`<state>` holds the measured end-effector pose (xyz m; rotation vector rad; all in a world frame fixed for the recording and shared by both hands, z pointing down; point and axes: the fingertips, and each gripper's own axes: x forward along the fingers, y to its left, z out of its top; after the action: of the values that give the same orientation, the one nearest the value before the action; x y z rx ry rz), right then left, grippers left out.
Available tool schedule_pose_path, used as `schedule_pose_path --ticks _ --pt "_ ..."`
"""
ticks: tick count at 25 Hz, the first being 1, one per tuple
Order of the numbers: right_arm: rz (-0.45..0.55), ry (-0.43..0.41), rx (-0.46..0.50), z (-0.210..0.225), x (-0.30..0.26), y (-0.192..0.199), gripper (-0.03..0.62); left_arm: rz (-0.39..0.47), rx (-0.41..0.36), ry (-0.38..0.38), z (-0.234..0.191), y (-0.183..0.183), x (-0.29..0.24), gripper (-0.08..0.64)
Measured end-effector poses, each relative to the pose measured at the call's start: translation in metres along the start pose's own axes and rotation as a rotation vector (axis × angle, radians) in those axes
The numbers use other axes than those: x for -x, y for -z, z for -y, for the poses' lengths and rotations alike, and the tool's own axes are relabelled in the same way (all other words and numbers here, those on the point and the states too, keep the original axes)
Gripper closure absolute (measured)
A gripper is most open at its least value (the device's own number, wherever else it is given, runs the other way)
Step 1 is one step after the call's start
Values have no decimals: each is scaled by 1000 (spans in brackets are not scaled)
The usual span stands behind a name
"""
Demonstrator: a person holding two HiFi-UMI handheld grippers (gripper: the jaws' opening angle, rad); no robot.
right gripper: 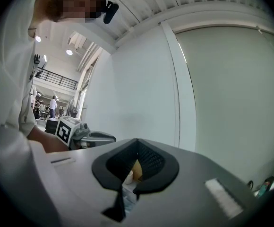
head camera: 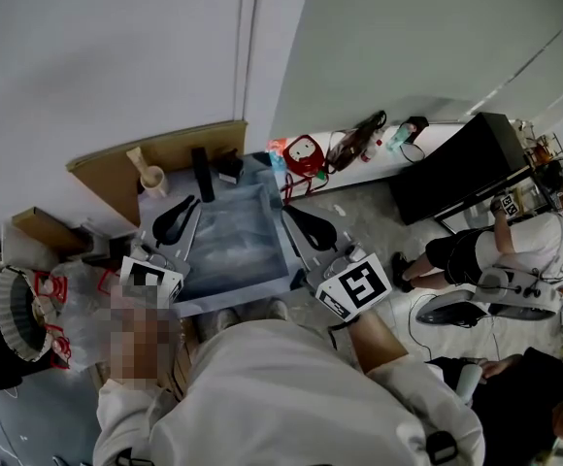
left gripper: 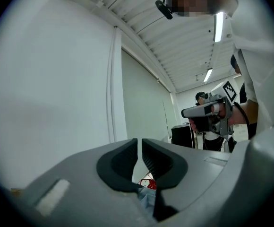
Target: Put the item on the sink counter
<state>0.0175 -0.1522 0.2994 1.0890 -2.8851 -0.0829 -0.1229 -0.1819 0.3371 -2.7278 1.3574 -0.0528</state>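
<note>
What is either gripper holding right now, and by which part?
Nothing. The left gripper and right gripper both have empty jaws, closed or nearly so.

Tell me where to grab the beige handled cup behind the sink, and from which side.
Take the beige cup by its straight handle, coming down from above with the left gripper, the nearer one. The handle juts toward the back left, clear of the black block to the right. The cup itself looks wider and likelier to slip.
</note>
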Motion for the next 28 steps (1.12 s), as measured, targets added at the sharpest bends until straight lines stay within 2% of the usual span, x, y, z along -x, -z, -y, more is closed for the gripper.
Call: schedule_pose_path --ticks 2,11,28 --pt "0 3 2 -1 0 0 588 2 -2 18 3 -1 1 554" --pt "7 7 12 2 7 0 589 11 -26 89 25 -20 -3 555" --pt "14 -6 12 7 9 -1 589 -8 -40 85 29 -18 -5 555"
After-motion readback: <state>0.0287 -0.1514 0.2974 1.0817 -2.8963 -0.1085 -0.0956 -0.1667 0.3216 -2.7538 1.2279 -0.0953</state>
